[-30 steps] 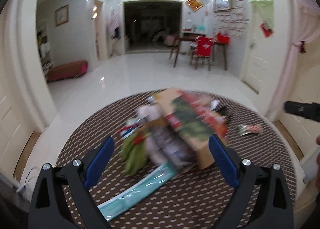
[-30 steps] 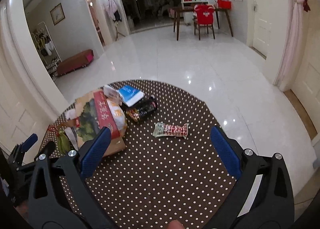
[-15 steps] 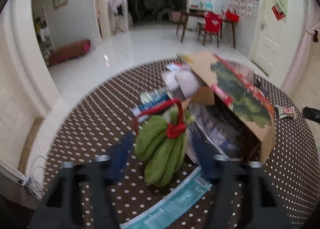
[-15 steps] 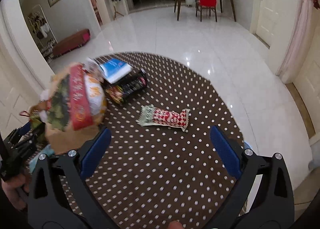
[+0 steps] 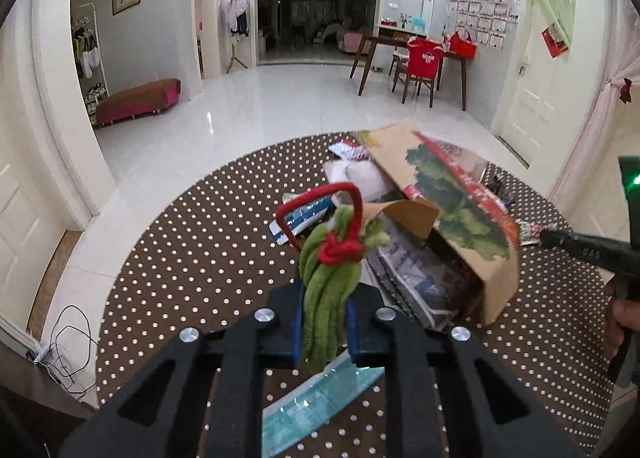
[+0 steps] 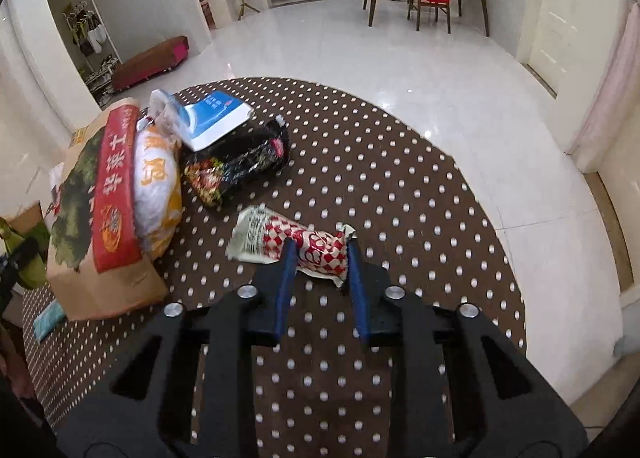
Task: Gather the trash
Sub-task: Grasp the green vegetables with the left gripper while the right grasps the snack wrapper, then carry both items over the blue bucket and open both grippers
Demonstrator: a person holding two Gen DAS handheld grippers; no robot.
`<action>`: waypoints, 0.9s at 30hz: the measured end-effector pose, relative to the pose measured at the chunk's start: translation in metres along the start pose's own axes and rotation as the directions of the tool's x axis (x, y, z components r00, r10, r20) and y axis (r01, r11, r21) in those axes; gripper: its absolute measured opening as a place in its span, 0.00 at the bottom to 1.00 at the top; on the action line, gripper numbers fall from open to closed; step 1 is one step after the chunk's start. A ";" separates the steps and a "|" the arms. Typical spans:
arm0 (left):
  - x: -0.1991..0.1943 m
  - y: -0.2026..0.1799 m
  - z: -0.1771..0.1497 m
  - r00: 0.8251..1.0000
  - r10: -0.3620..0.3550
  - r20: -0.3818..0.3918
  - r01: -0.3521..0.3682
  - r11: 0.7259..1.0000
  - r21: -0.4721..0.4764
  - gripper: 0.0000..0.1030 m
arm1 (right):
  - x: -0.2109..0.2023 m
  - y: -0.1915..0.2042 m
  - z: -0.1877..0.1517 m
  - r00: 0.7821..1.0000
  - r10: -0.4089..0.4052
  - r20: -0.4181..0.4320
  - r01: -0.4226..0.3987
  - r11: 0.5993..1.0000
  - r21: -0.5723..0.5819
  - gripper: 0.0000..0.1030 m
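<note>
Gripping on both sides, we show two pieces of trash on the dotted tablecloth (image 6: 400, 185). Our left gripper (image 5: 323, 322) has just been closing and now clamps a green plush bundle (image 5: 326, 298) tied with a red cord (image 5: 340, 250); the bundle stands up between the jaws, beside the tipped cardboard box (image 5: 460, 217). Our right gripper (image 6: 321, 270) has likewise just been closing, and its jaws pinch the near end of a red-and-white checked wrapper (image 6: 296, 242), which lies near the table's middle, apart from the black snack bag (image 6: 240, 169).

We judge the plush soft and light, so it will compress and may slip; a hold low on its body, as here, seems sound. The wrapper looks thin, crinkly and nearly weightless, so a pinch at one end should lift it, though the film may slide.

Large Chinese characters run down the box's red band in the right wrist view; smaller print on the wrapper and on the blue-and-white packet (image 6: 212, 117) is too small to read.
</note>
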State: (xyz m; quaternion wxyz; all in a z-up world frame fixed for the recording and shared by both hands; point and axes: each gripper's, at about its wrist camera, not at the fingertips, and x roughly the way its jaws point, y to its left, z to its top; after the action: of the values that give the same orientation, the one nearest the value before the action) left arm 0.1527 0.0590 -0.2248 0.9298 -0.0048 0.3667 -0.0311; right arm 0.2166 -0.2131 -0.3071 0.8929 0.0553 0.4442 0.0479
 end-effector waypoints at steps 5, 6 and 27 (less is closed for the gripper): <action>-0.024 -0.007 0.005 0.999 -0.035 0.034 0.035 0.999 0.000 0.15 | -0.015 -0.005 -0.009 0.998 0.067 -0.002 -0.067 0.998 0.015 0.54; -0.027 -0.009 0.006 0.998 -0.045 0.039 0.045 0.999 -0.003 0.15 | -0.019 -0.005 -0.009 0.998 0.065 0.006 -0.065 0.998 0.010 0.69; -0.040 -0.067 0.012 0.980 -0.195 0.037 0.192 0.979 0.068 0.15 | -0.020 0.029 -0.031 0.994 0.095 -0.053 -0.107 0.949 -0.298 0.19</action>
State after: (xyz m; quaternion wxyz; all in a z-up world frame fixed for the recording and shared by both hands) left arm 0.1277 -0.0051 -0.1866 0.9298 -0.0113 0.3432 -0.1330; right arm 0.1785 -0.1850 -0.3057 0.8787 -0.0594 0.4452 0.1615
